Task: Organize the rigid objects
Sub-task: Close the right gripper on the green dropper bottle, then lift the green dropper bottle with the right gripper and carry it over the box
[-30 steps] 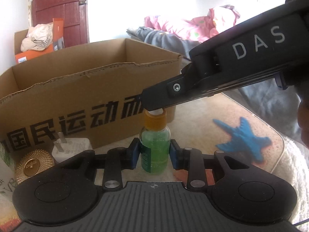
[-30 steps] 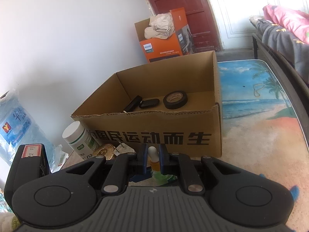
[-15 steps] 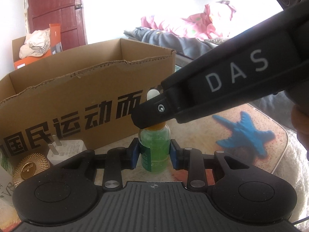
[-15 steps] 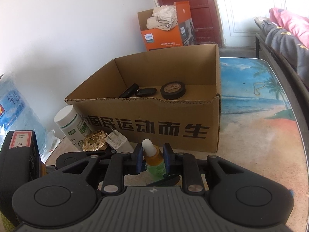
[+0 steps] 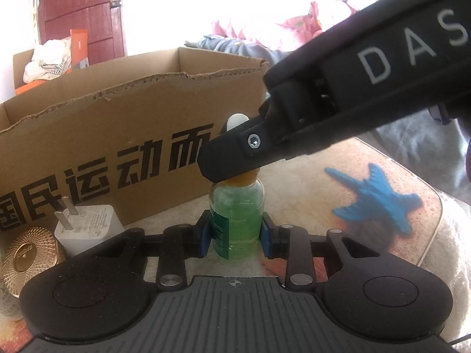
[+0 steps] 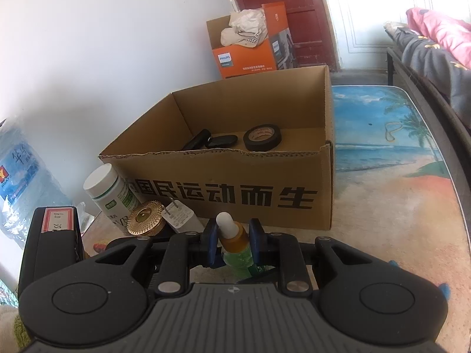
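A small dropper bottle point(image 5: 237, 223) with green liquid, an amber neck and a white bulb stands on the table in front of the cardboard box point(image 5: 97, 135). My left gripper point(image 5: 235, 236) is shut on the bottle's green body. My right gripper point(image 6: 232, 239) reaches in from the right and straddles the amber neck point(image 6: 234, 236) with small gaps on both sides. The box point(image 6: 235, 158) holds a black tape roll point(image 6: 262, 137) and two black items point(image 6: 210, 140).
A white plug adapter point(image 5: 88, 226), a gold round lid point(image 5: 26, 257) and a white pill bottle point(image 6: 110, 194) stand left of the dropper bottle. A blue toy plane point(image 5: 379, 198) lies on the table to the right. An orange box point(image 6: 253, 50) stands behind.
My right gripper has slid down and back from the white bulb to the amber neck, and its fingers have spread. The left gripper has kept hold of the bottle's body.
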Motion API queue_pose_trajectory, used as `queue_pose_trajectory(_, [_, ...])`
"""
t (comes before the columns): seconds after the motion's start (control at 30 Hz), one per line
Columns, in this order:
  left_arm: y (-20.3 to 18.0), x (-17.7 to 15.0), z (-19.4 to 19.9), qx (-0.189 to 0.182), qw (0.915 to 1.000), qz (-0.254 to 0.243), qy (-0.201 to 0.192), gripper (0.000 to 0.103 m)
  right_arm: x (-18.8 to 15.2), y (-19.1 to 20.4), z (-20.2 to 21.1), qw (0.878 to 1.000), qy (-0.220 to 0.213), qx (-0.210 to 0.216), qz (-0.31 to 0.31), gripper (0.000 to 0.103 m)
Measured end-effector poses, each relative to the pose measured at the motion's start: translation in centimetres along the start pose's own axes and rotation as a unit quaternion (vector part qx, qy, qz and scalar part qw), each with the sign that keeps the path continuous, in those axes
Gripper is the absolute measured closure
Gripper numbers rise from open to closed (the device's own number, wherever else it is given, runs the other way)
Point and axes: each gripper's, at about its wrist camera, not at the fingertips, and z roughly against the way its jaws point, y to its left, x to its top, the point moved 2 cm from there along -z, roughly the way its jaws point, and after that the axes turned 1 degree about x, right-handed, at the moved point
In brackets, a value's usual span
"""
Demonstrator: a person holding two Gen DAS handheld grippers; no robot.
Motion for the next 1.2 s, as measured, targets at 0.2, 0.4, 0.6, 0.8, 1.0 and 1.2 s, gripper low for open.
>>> queue_pose_trajectory(0.2, [-0.2,0.7,2.0,0.0,0.9997,-0.002,-0.023,0.072,0.6,1.4,1.8,1.0,-0.018,0.0,0.018,0.079])
queue_pose_trajectory(0.4, [0.4,3.2,5.6,0.013,0.9975,-0.01,-0.068,0.072,3.0,3.6,4.5,0.997,-0.053,0.016,0.052,0.079])
queue_pose_trajectory(0.6, [2.1,7.1,8.3,0.032,0.9944,-0.015,-0.099,0.072,7.3,5.8,5.7,0.991,-0.086,0.044,0.094,0.079])
queue_pose_trajectory(0.8, [6.2,11.6,6.7,0.017,0.9984,0.011,-0.053,0.072,13.0,5.9,2.7,0.99,-0.067,0.073,0.1,0.079])
queue_pose_trajectory(1.0, [10.2,14.3,1.7,0.033,0.9989,0.025,0.023,0.072,17.0,3.6,-5.3,0.994,0.025,0.092,0.059,0.079])
queue_pose_trajectory(1.2, [14.8,13.2,-3.9,0.02,0.9864,0.113,0.118,0.072,17.9,0.8,-13.0,0.991,0.098,0.095,0.018,0.079])
